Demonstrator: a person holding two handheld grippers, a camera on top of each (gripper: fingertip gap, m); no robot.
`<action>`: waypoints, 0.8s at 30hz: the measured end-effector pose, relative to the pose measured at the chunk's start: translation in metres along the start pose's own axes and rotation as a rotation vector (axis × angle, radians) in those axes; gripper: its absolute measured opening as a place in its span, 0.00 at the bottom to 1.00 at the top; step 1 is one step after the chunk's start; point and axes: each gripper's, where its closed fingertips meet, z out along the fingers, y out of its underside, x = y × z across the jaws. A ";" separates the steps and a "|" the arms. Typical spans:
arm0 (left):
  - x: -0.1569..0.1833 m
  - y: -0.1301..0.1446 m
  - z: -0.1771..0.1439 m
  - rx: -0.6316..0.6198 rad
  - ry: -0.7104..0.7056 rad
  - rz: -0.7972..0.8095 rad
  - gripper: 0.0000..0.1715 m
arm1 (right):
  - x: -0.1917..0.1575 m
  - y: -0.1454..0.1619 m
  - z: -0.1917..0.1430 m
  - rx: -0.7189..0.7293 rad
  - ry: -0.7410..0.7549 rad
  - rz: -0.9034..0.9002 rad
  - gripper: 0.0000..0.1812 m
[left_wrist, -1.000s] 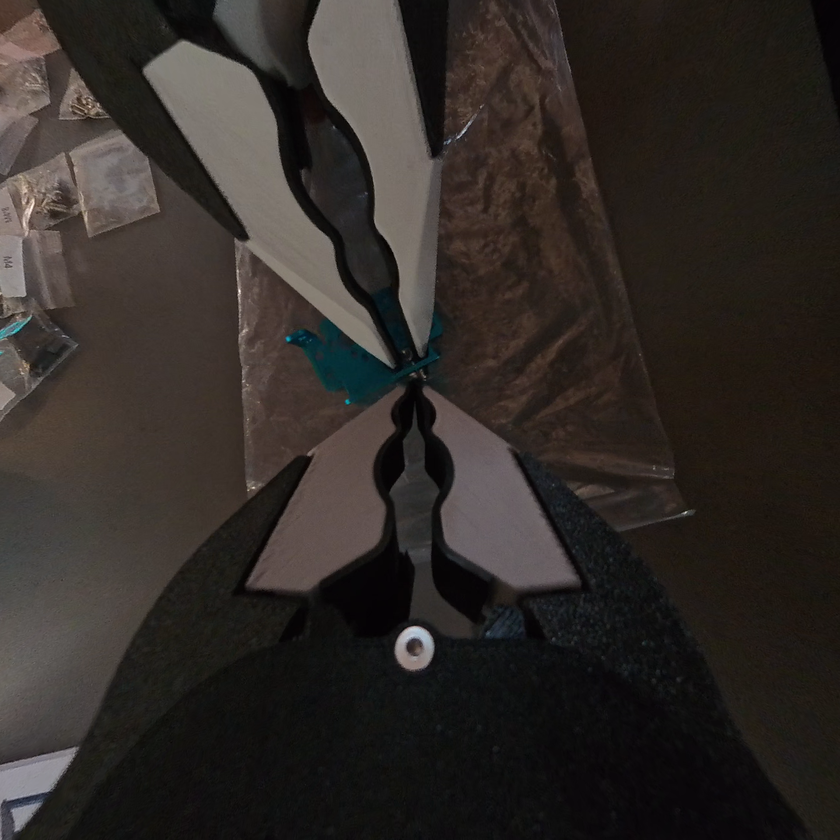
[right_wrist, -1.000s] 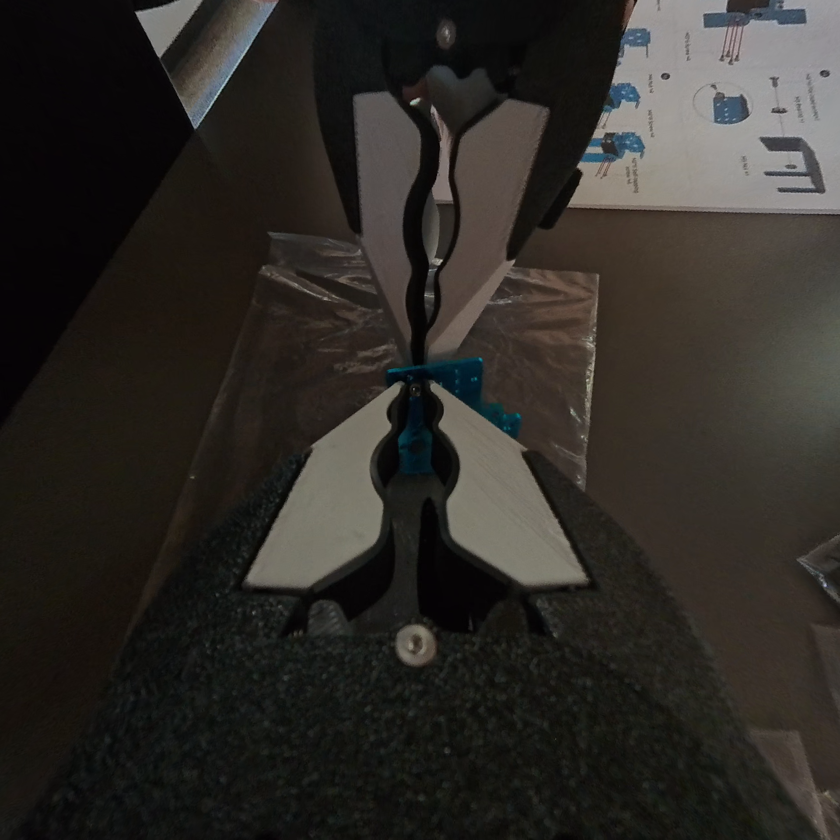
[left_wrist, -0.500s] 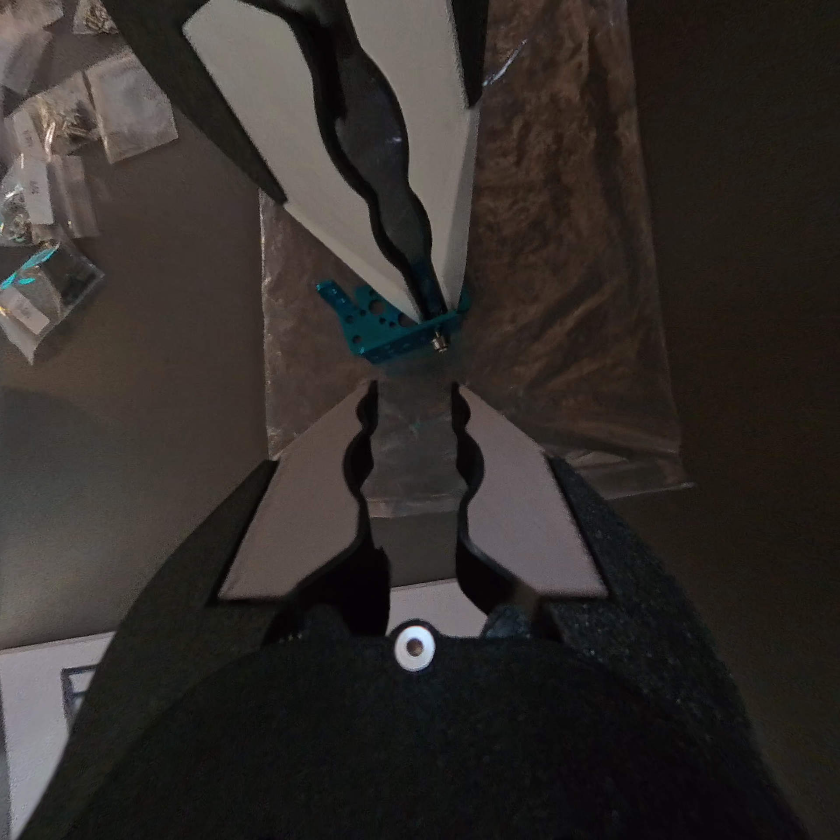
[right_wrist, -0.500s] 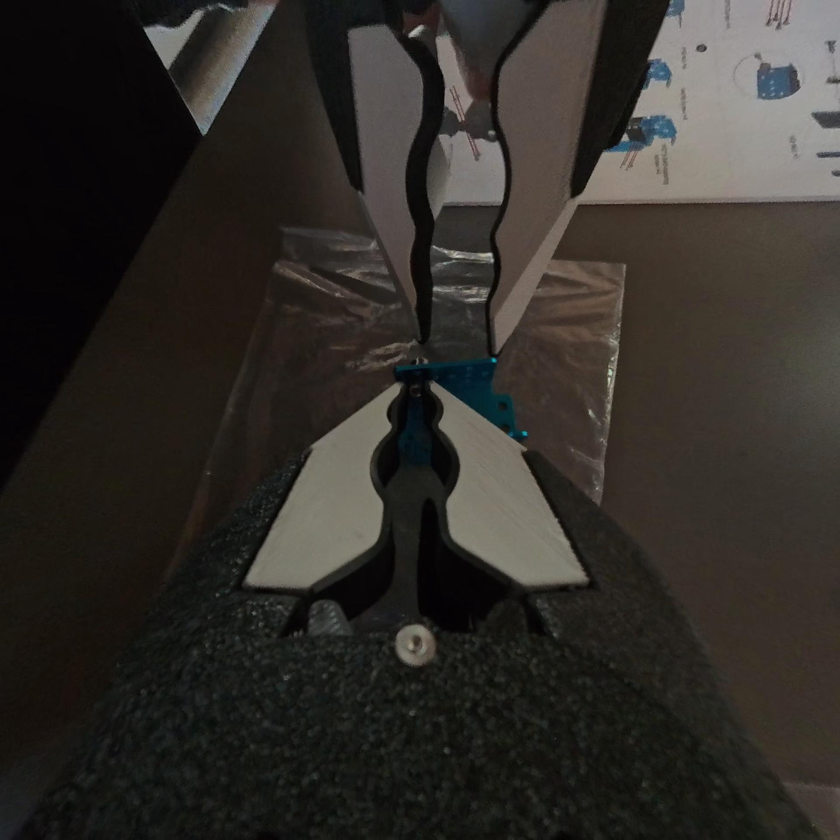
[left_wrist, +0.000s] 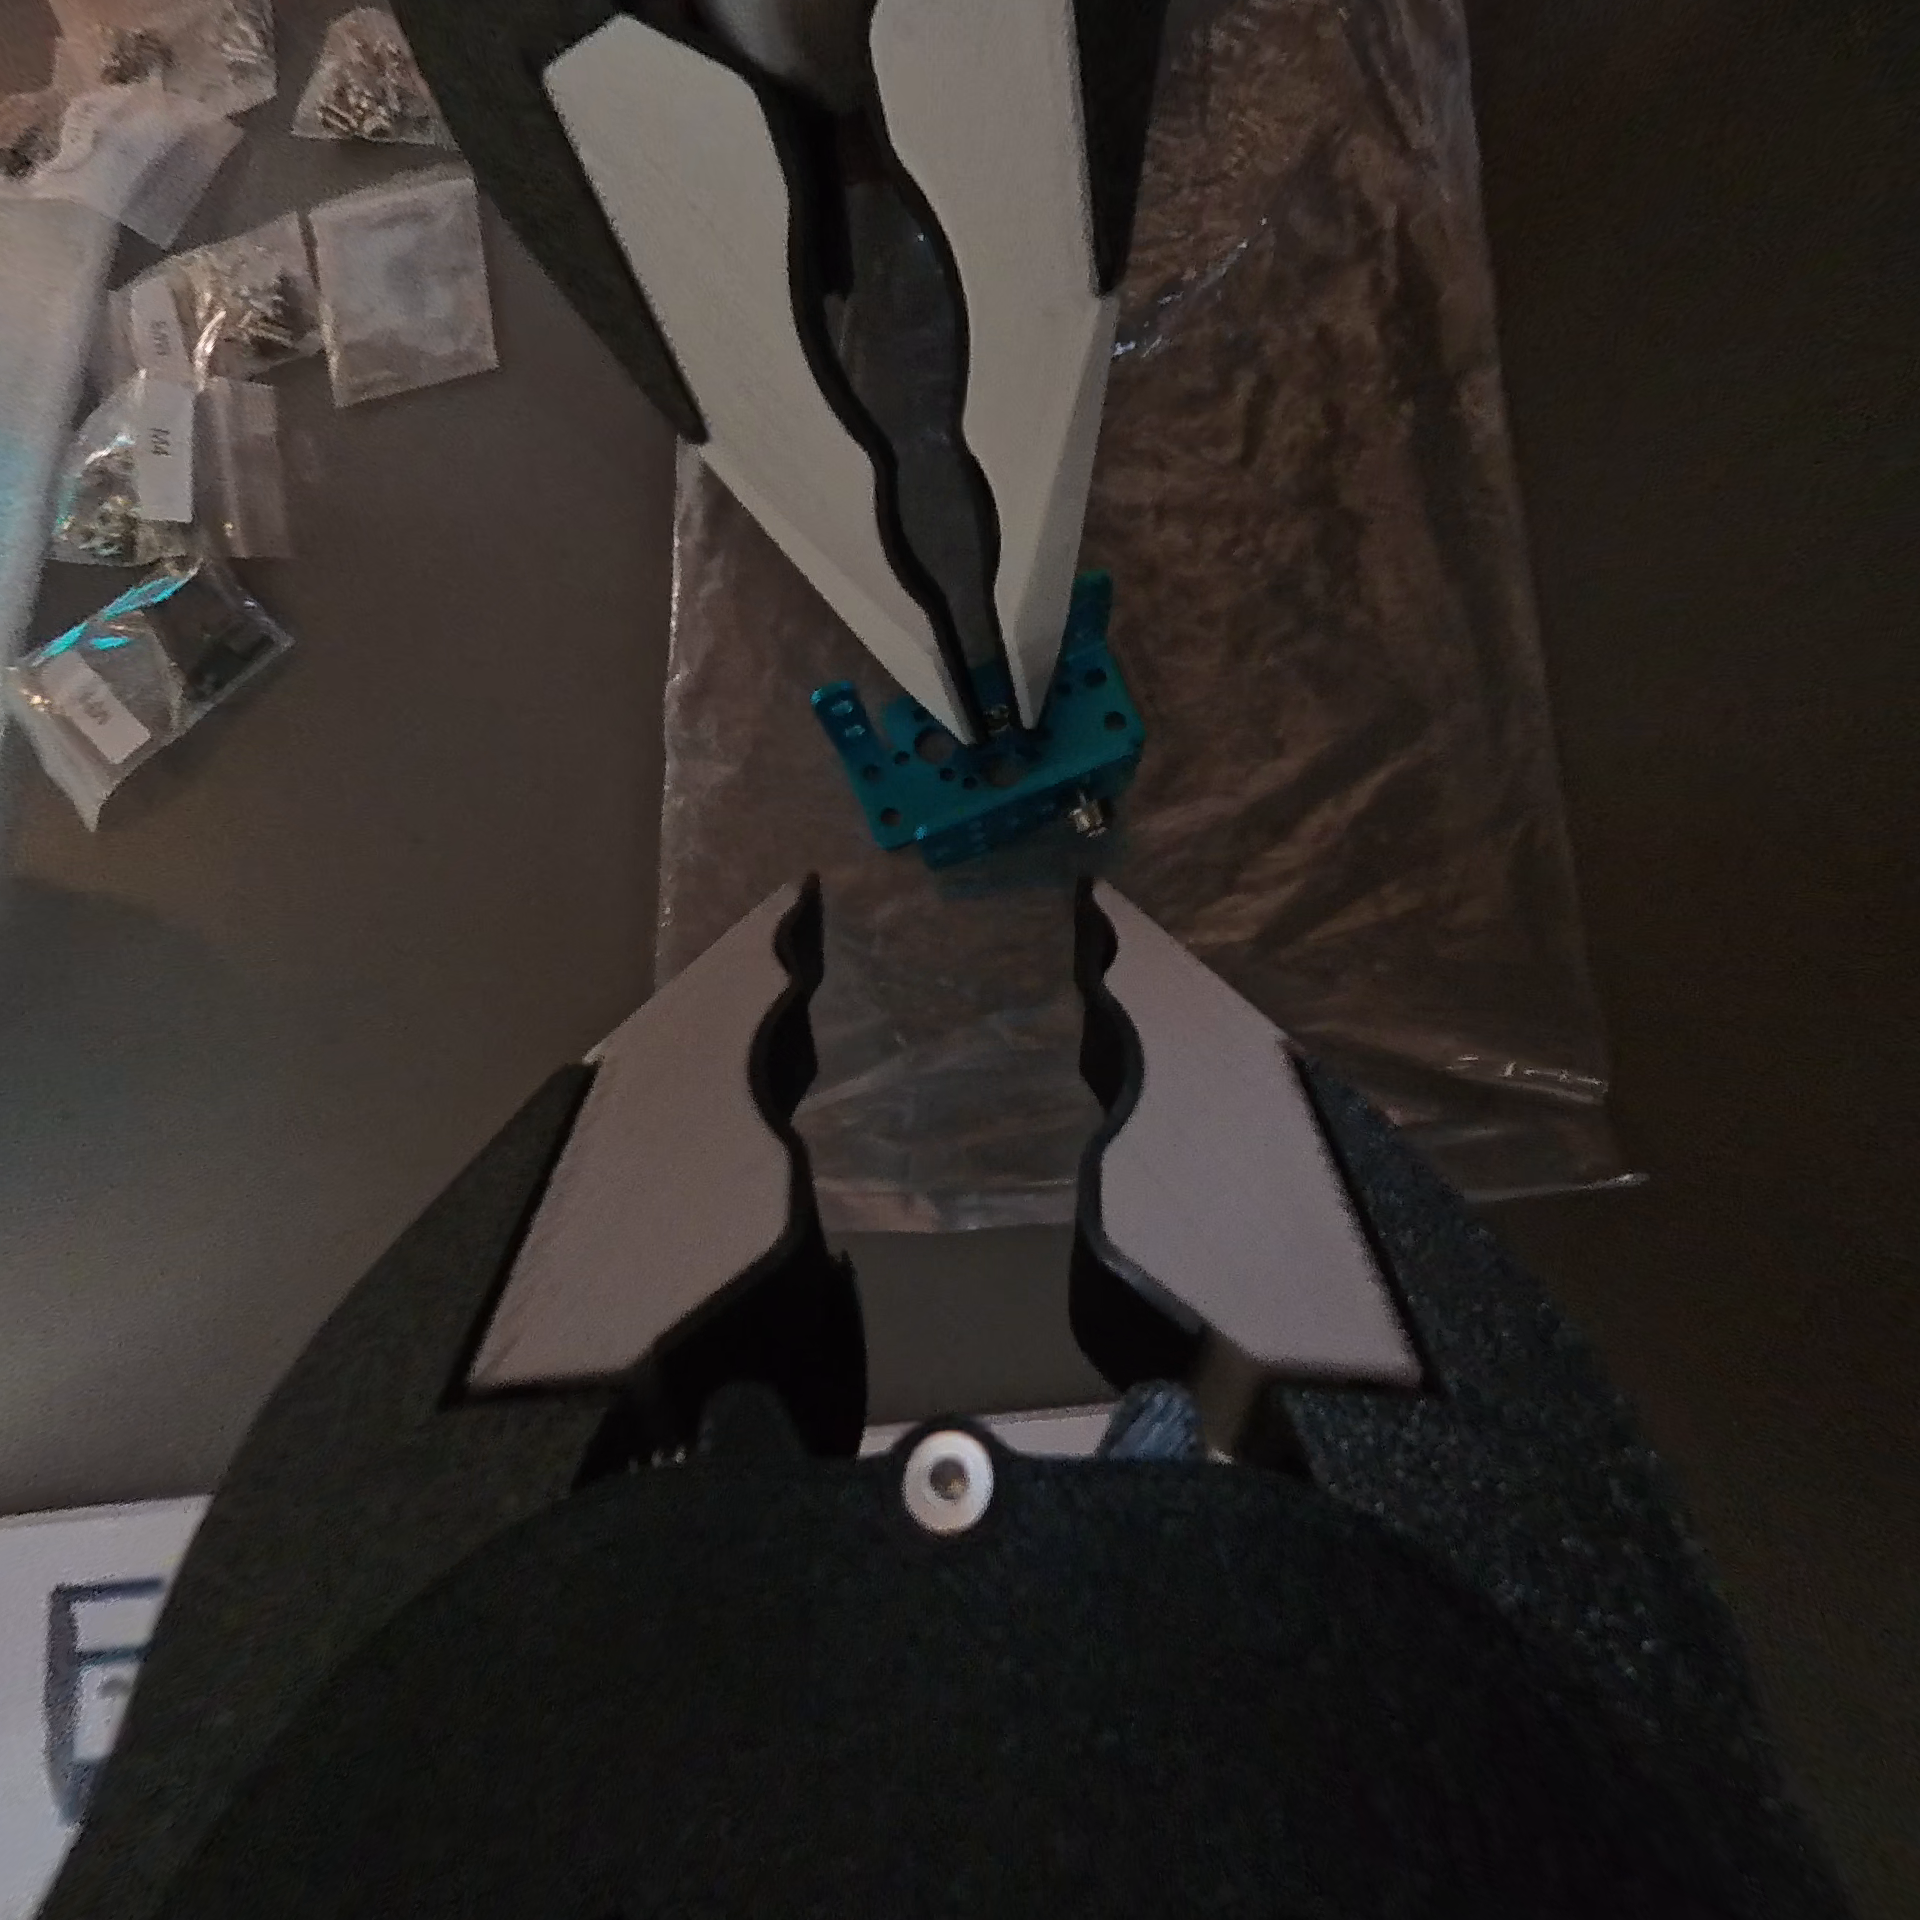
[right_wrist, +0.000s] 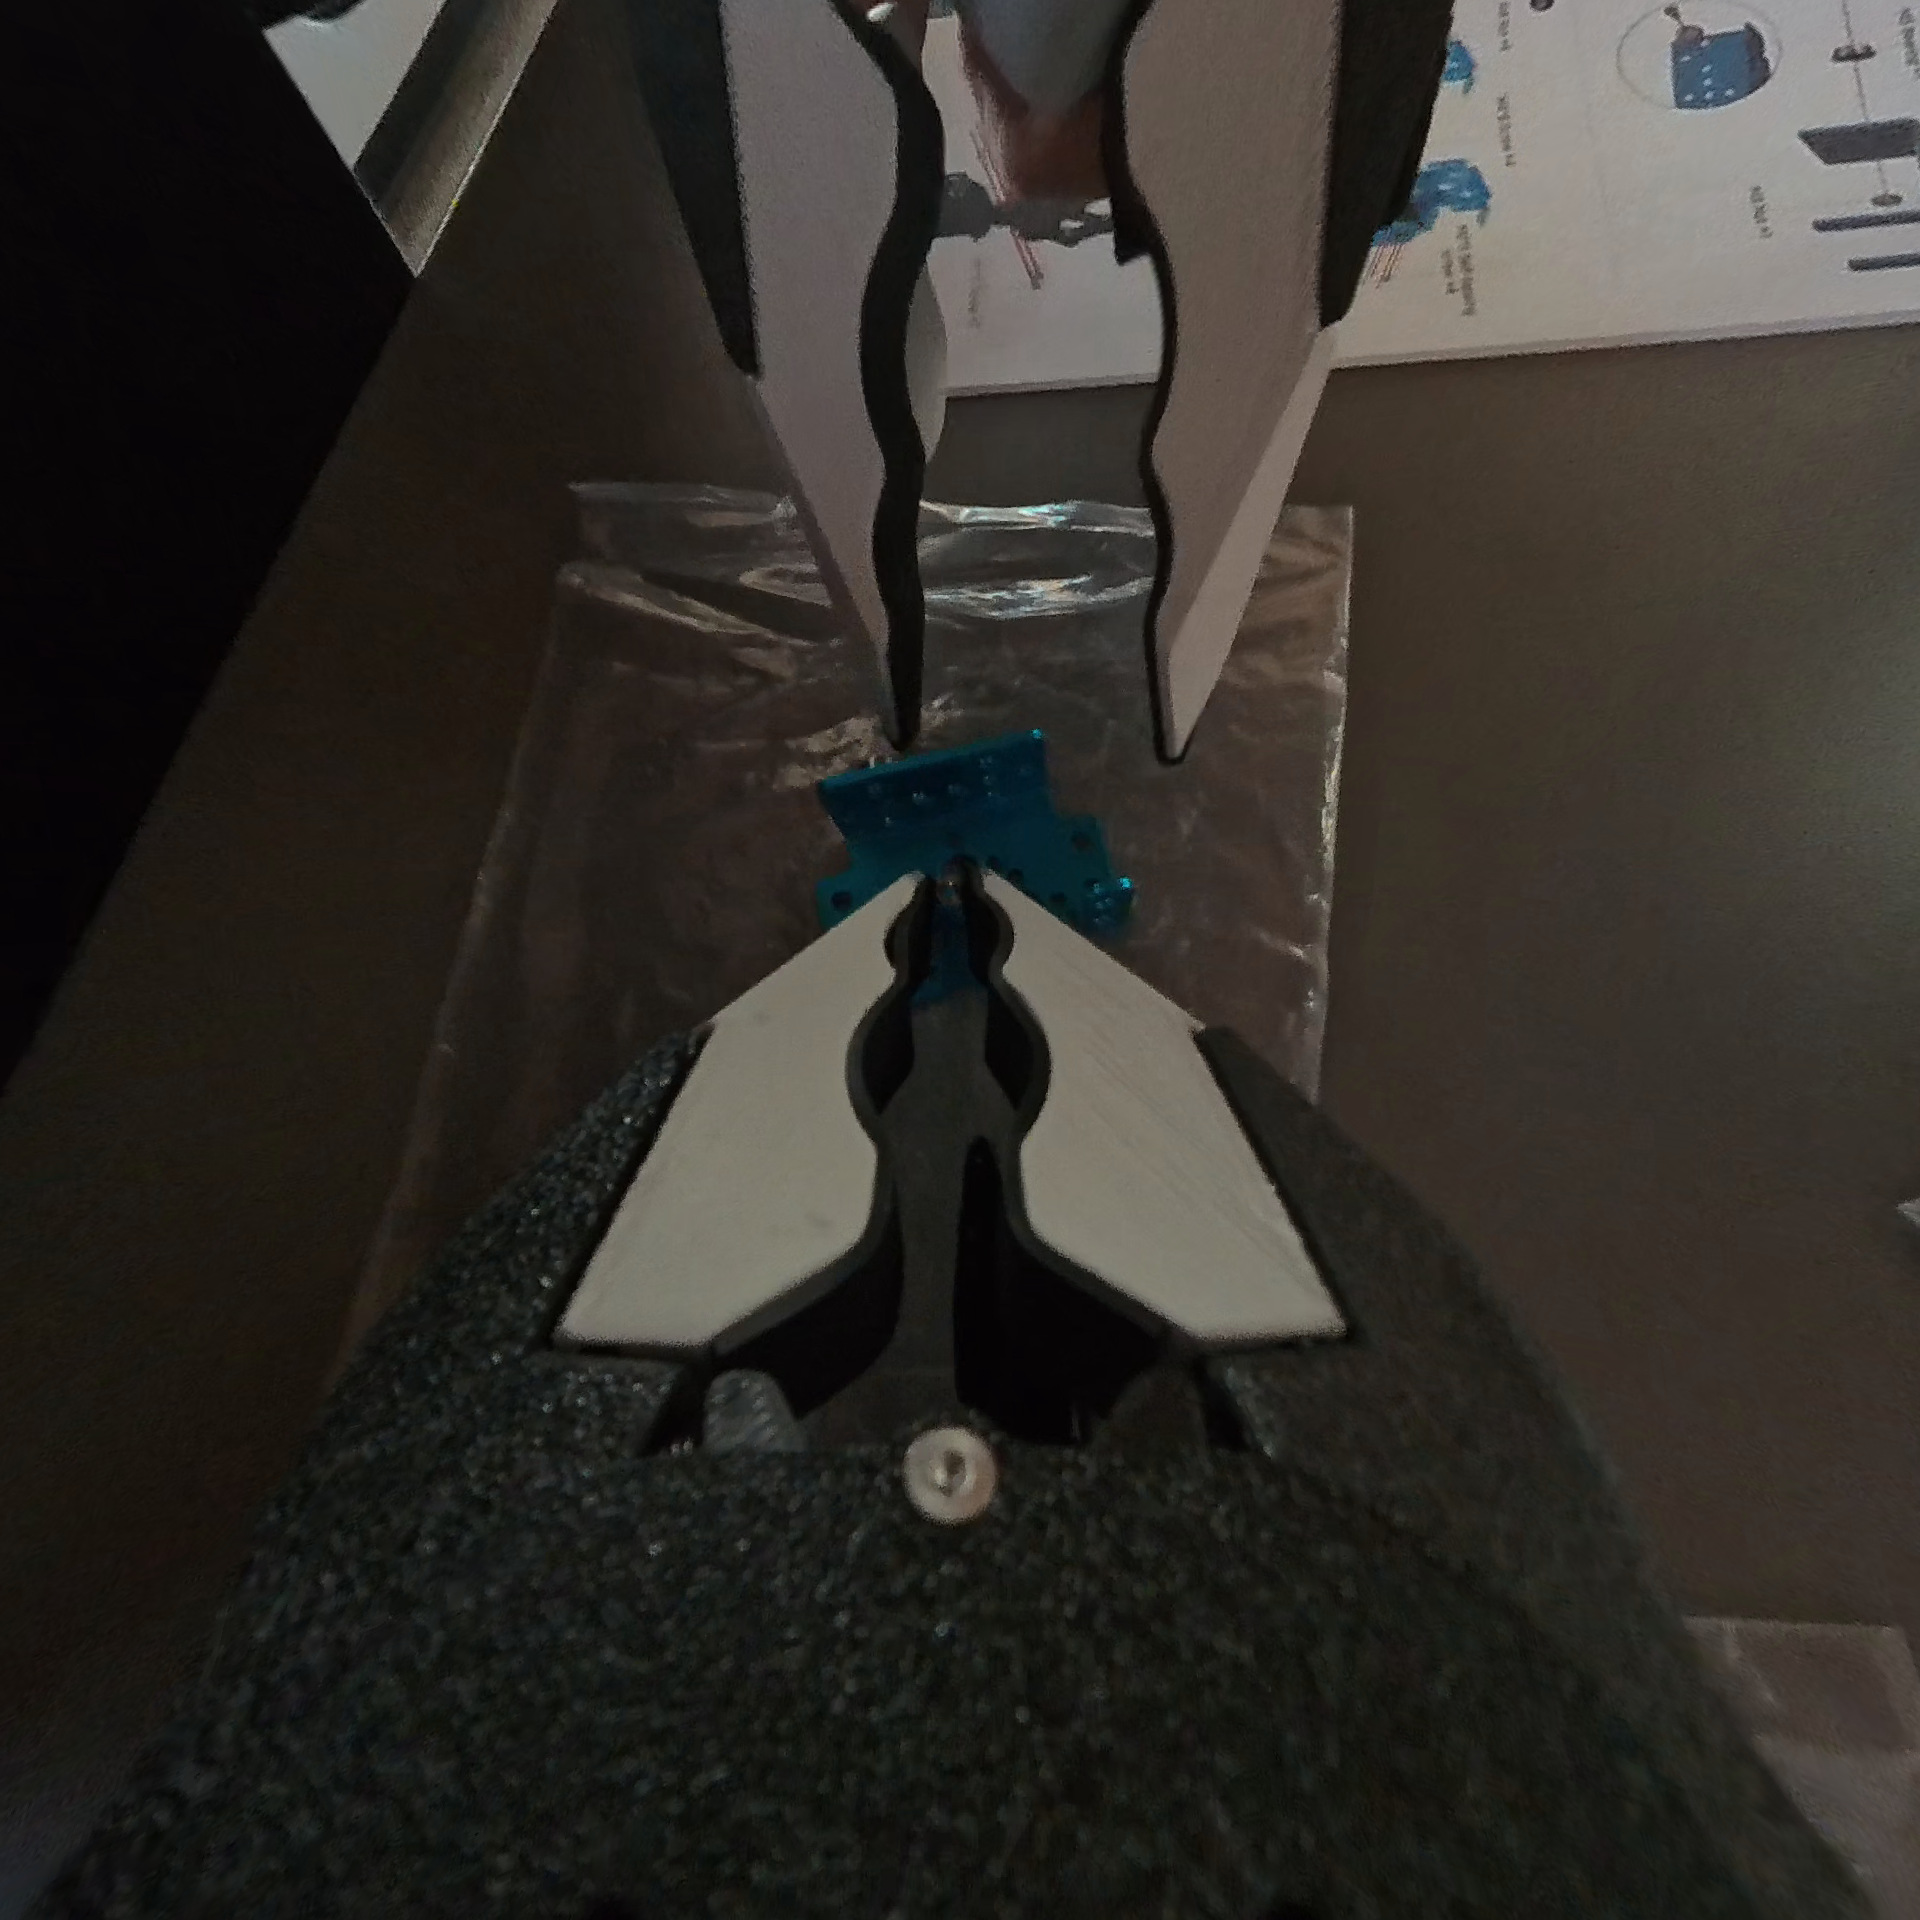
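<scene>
A small blue metal bracket with many holes and a small screw hangs over a clear plastic bag. My right gripper is shut on the bracket; in the left wrist view it comes down from the top and pinches the bracket's upper edge. My left gripper is open and empty, just short of the bracket. In the right wrist view it hangs from the top with its jaws wide apart, just beyond the bracket.
The brown table carries several small clear bags of screws and parts at the far left. A white printed instruction sheet lies beyond the plastic bag, and its corner shows in the left wrist view. Only a small space, under 4 cm, lies between the two pairs of fingers.
My left gripper has let go of the bracket, opened wide and drawn back. My right gripper keeps its hold and the bracket has turned in it.
</scene>
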 end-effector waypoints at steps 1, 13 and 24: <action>0.001 -0.002 0.001 0.010 0.008 -0.003 0.28 | 0.000 0.000 0.000 0.002 -0.002 0.001 0.03; 0.001 -0.013 0.005 0.064 0.008 -0.013 0.28 | -0.009 -0.010 0.003 0.031 -0.026 -0.015 0.02; 0.008 -0.017 0.005 0.086 0.031 -0.125 0.42 | -0.006 -0.009 -0.005 0.032 -0.005 -0.018 0.02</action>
